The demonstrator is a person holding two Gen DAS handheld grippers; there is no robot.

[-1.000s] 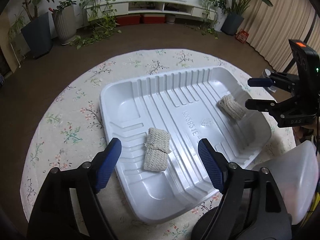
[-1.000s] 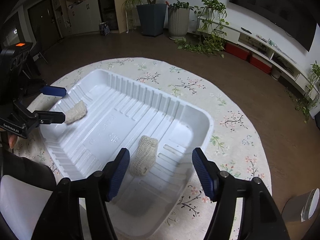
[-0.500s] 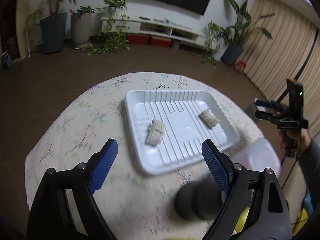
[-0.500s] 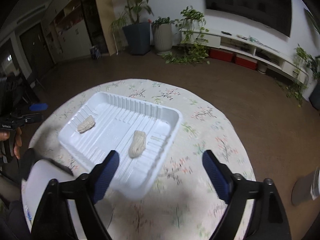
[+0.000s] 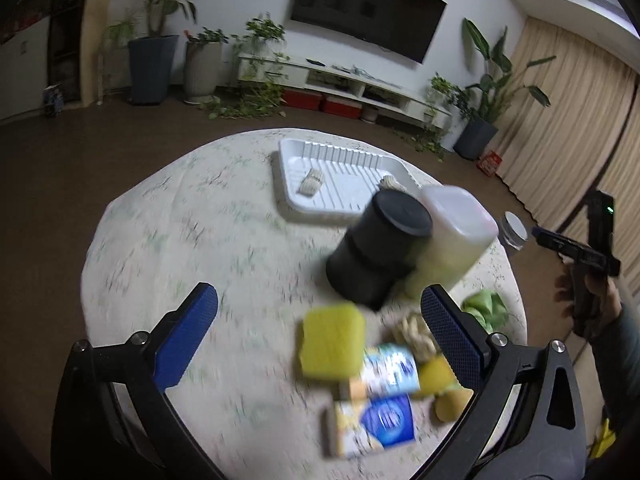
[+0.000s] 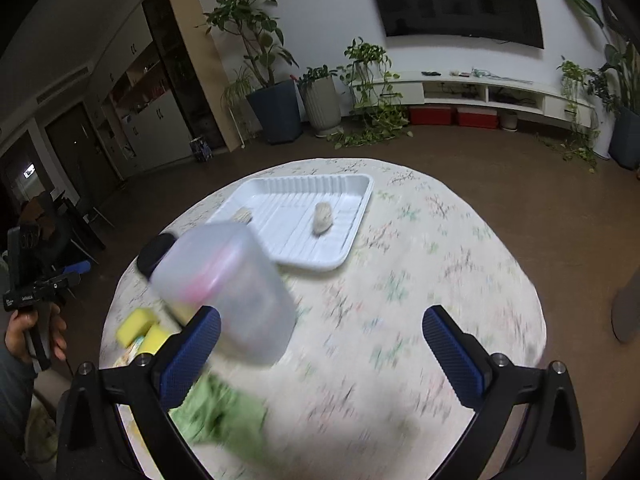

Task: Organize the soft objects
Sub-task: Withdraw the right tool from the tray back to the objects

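White tray (image 5: 332, 160) sits on the far part of the round floral table (image 5: 192, 232); taken as reference. Two beige knitted pieces lie inside the tray, well apart: one (image 5: 311, 181) toward the tray's left end, the other (image 6: 322, 218) toward its right end as the right wrist view shows it.

Nearer than the tray: a black cylindrical container (image 5: 380, 252), tilted in the fisheye, touching a translucent plastic jar (image 5: 452, 240) on its right. Nearer again, well apart from the tray: a yellow sponge (image 5: 332, 344), blue-and-white packets (image 5: 384, 392) and a beige braided piece (image 5: 412, 336), all motion-blurred. A green cloth (image 6: 216, 412) lies just nearer than the jar, at the table edge.

Left gripper (image 5: 320, 344): jaws wide apart, empty, raised above the near clutter, well back from the tray. Right gripper (image 6: 320, 356): jaws wide apart, empty, likewise well back from the tray; its left finger (image 6: 188, 352) overlaps the jar in view, contact cannot be told.
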